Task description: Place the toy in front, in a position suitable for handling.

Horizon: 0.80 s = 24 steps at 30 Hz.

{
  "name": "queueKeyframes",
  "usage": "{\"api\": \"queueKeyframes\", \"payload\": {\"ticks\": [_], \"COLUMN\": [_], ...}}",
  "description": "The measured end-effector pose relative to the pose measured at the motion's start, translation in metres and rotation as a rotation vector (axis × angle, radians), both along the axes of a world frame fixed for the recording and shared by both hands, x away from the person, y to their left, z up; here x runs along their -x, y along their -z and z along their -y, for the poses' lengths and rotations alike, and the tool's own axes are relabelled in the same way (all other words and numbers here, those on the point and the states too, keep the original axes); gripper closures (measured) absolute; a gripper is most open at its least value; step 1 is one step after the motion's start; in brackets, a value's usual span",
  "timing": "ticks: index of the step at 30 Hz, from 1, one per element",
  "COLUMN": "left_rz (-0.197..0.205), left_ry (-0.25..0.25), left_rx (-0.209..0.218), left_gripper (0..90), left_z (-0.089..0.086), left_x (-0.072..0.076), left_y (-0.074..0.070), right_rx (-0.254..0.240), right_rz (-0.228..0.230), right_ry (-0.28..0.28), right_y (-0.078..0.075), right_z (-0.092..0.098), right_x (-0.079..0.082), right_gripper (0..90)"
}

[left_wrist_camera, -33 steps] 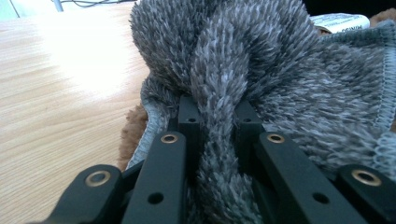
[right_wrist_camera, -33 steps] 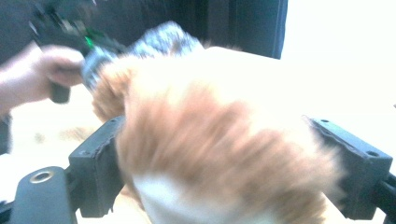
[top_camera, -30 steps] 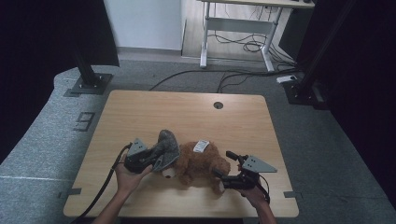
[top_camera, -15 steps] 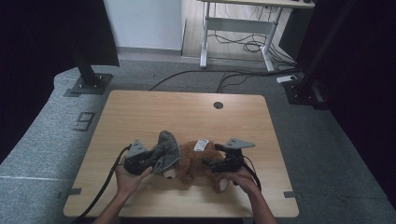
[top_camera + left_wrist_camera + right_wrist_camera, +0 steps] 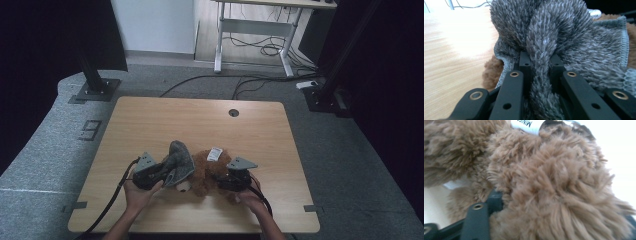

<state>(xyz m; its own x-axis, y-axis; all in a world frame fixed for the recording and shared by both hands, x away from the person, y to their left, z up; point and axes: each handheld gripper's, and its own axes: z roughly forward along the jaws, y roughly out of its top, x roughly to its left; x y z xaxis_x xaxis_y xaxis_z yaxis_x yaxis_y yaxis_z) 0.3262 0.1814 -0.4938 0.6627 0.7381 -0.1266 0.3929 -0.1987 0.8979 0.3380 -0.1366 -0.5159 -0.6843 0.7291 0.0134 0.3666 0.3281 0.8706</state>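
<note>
Left gripper point(image 5: 167, 170) is pinching a fold of grey towel point(image 5: 564, 37) tightly over the brown teddy bear point(image 5: 207, 172) lying near the table point(image 5: 200, 120) front edge; right gripper point(image 5: 225, 181) jaws, just closing, are gripping the bear's plush.

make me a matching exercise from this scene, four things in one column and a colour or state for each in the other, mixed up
Things:
1. grey cloth
2. plush bear
3. white tag
4. table

Colour or state:
A. light wood, with a round hole near its far edge
B. bunched up and pinched in the left hand-held gripper
C. brown and furry, with the right hand-held gripper pushed into its fur
D. small, with printed letters, lying on top of the brown fur

Pairs: 1-B, 2-C, 3-D, 4-A
</note>
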Motion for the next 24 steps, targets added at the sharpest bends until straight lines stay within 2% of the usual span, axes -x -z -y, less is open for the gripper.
{"api": "queueKeyframes", "payload": {"ticks": [3,7,11,13,16,18,21,23,24], "left_rz": [0.007,0.014,0.009,0.005,0.006,-0.002,-0.002,0.008,0.012], "left_ry": [-0.011,-0.029,-0.042,-0.042,-0.028,-0.014,-0.002,0.006,0.013], "left_rx": [0.002,-0.017,-0.011,-0.006,-0.008,0.009,0.062,0.064,0.063], "left_gripper": [78.1,78.0,77.9,77.8,77.7,77.4,76.8,76.7,76.7], "left_z": [0.002,0.008,0.012,0.012,0.01,0.007,0.0,0.003,0.006], "left_x": [-0.01,-0.027,-0.04,-0.041,-0.035,-0.03,-0.027,-0.028,-0.029], "left_y": [-0.002,-0.006,-0.007,-0.007,-0.006,-0.009,-0.024,-0.035,-0.041], "right_rx": [0.016,0.023,-0.002,-0.008,-0.008,-0.009,0.0,0.012,0.033], "right_rz": [0.059,0.13,0.174,0.179,0.18,0.188,0.209,0.227,0.245], "right_ry": [0.037,0.094,0.142,0.142,0.115,0.098,0.074,0.065,0.065], "right_y": [0.001,0.004,0.008,0.008,0.008,0.008,0.012,0.015,0.016], "right_z": [-0.005,-0.008,-0.007,-0.005,-0.002,-0.001,0.001,0.001,0.0], "right_x": [-0.003,-0.018,-0.03,-0.031,-0.025,-0.019,-0.007,0.003,0.008], "right_gripper": [43.9,45.7,46.3,46.1,45.1,44.4,43.9,43.9,43.8]}}
